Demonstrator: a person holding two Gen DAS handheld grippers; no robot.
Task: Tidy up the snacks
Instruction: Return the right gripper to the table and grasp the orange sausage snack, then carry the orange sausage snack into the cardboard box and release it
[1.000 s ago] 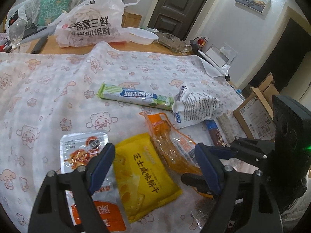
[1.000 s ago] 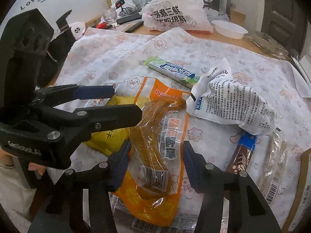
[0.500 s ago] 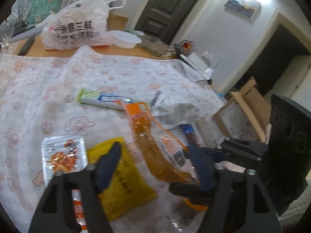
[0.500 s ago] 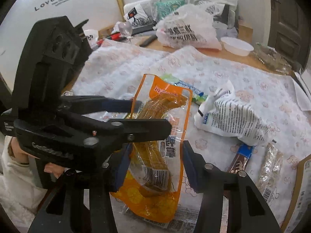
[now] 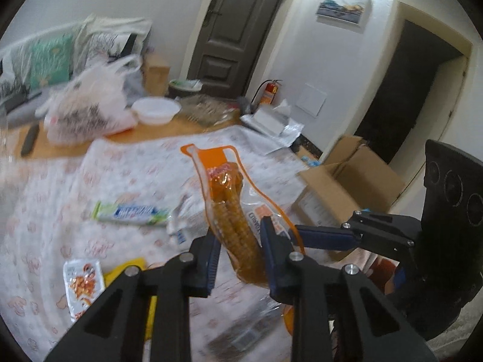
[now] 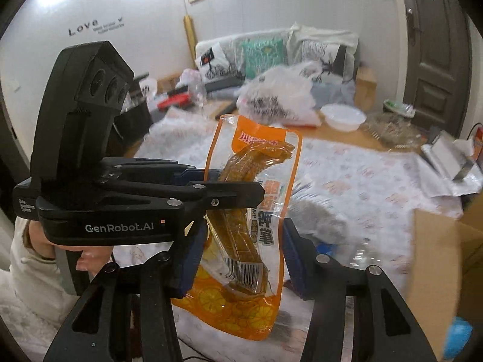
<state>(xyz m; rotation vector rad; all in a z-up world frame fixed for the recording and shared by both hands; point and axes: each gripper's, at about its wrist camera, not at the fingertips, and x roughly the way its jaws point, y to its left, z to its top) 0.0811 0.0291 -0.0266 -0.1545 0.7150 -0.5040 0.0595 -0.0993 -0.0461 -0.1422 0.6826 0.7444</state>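
Observation:
An orange-edged clear packet (image 5: pixel 232 217) holding a long yellow-brown snack hangs upright above the table. My left gripper (image 5: pixel 240 241) is shut on its middle, blue pads pressing both faces. My right gripper (image 6: pixel 241 256) is shut on the same packet (image 6: pixel 256 211) lower down, its pads against the two side edges. One of its blue fingers (image 5: pixel 326 236) reaches in from the right in the left wrist view. In the right wrist view the left gripper (image 6: pixel 238 185) comes in from the left, held by a hand in a white sleeve.
On the patterned tablecloth (image 5: pixel 120 166) lie a green-and-blue stick pack (image 5: pixel 132 212), a red-and-white packet (image 5: pixel 81 280) and a yellow packet (image 5: pixel 126 268). An open cardboard box (image 5: pixel 347 187) stands at the right. A white plastic bag (image 5: pixel 87 108) and bowl (image 5: pixel 155 110) sit at the back.
The orange packet has left the table and now hangs upright. My left gripper went from open over the yellow packet to shut on the orange one. Both grippers rose.

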